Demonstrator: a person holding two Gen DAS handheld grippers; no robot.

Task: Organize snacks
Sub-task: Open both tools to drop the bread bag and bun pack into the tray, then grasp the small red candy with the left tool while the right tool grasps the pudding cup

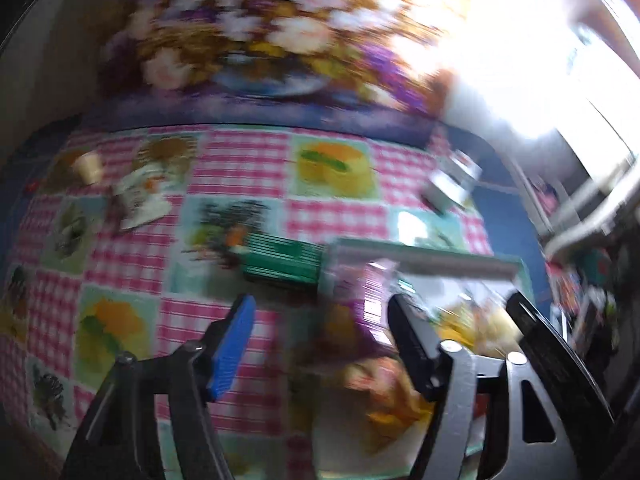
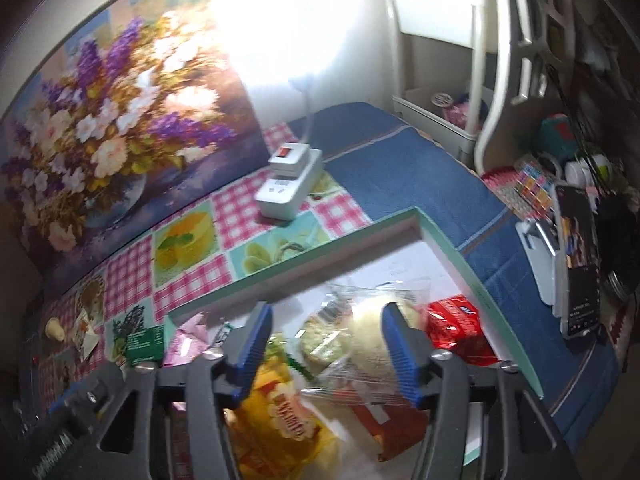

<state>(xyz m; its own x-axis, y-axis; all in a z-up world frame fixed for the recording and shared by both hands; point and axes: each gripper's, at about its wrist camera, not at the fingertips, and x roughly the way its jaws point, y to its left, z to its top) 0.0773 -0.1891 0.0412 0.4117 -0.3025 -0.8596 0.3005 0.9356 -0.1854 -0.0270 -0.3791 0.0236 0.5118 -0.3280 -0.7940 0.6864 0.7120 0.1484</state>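
A shallow box with a green rim (image 2: 444, 236) lies on the checked tablecloth and holds several snack packs: a yellow bag (image 2: 280, 420), a clear-wrapped pale snack (image 2: 372, 344), a red pack (image 2: 456, 320) and a pink pack (image 2: 188, 344). My right gripper (image 2: 324, 348) is open above the box, its jaws either side of the clear-wrapped snack. A green packet (image 1: 284, 264) lies outside the box's left edge; it also shows in the right wrist view (image 2: 146, 344). My left gripper (image 1: 320, 344) is open and empty over the box's near left corner (image 1: 420, 260). The left view is blurred.
A white power strip with a red switch (image 2: 290, 184) stands behind the box. A white wrapper (image 1: 140, 200) and a small cream object (image 1: 90, 166) lie at the far left. A flower painting (image 2: 108, 120) leans on the wall. A phone on a stand (image 2: 576, 264) is at the right.
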